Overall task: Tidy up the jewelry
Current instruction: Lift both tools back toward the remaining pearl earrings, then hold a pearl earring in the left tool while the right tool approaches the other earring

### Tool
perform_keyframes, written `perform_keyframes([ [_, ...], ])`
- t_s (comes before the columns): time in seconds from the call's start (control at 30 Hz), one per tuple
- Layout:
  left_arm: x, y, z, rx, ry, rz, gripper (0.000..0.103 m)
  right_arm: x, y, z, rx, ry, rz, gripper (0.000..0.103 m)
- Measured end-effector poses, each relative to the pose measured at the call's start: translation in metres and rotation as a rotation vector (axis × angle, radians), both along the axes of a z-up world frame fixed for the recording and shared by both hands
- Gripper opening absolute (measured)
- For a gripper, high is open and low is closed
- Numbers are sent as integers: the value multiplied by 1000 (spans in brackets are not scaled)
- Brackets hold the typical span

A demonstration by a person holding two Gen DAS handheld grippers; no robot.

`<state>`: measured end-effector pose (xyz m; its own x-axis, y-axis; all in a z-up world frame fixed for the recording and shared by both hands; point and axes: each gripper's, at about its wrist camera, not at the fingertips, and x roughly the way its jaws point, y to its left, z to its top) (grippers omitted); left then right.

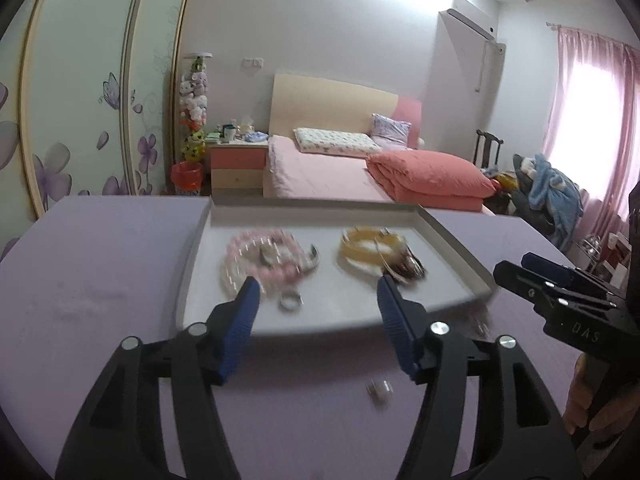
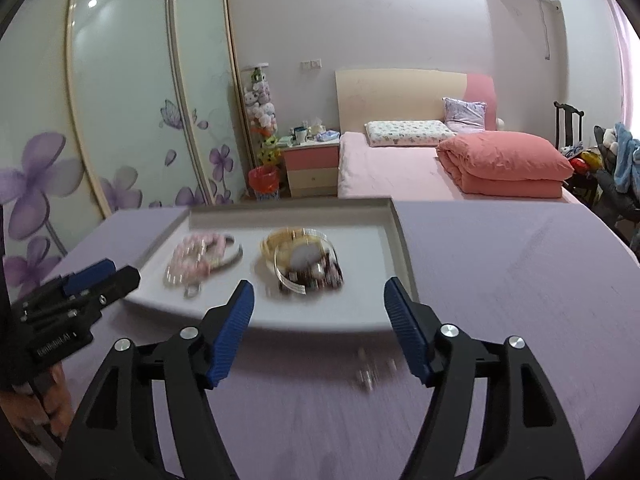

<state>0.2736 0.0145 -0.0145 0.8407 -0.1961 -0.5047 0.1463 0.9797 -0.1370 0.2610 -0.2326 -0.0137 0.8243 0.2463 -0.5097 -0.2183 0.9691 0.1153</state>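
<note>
Jewelry sits in two heaps inside a shallow white tray (image 1: 456, 236) on the lavender bench (image 1: 100, 264): pink bead bracelets (image 1: 260, 258) at 11 o'clock from my left hand-held gripper (image 1: 318, 292), amber bangles (image 1: 372, 250) at 1 o'clock. A small silver ring (image 1: 291, 301) lies just short of the beads; a tiny pale piece (image 1: 379, 391) sits outside the tray, on the bench. Both views are blurred.

My left hand-held gripper's jaws stand apart, nothing between them. Right hand-held gripper (image 2: 318, 294) likewise apart and empty.

Judgement: beads light, limp, likely to slither, so pinch across the strand. Bangles stiff, smooth; take them by the rim. Rings have no clear long axis; the heaps lie flat, side by side across the tray.
</note>
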Motion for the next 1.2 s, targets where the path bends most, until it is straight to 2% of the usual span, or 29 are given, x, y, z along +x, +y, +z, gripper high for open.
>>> perform_keyframes([
  [0.23, -35, -11, -14, 5, 72, -17, 66, -44, -18, -12, -22, 30, -33, 76],
  [0.53, -17, -49, -39, 107, 223, -36, 66, -66, -41, -23, 25, 50, -100, 76],
  [0.7, 0, -56, -55, 96, 320, -15, 50, -67, -46, -24, 45, 50, -100, 76],
  [0.77, 8, -57, -58, 88, 343, -7, 48, -67, -46, -24, 50, 51, -98, 76],
  [0.93, 14, -65, -59, 108, 342, -13, 45, -67, -48, -26, 57, 57, -93, 76],
  [1.03, 15, -69, -59, 124, 342, -9, 34, -65, -47, -26, 58, 62, -90, 76],
  [1.1, 16, -71, -59, 138, 342, -8, 22, -66, -48, -27, 59, 64, -89, 76],
  [1.17, 16, -73, -58, 148, 342, -6, 15, -66, -48, -27, 60, 67, -89, 76],
  [1.2, 16, -73, -58, 149, 342, -7, 15, -66, -48, -27, 61, 68, -88, 76],
])
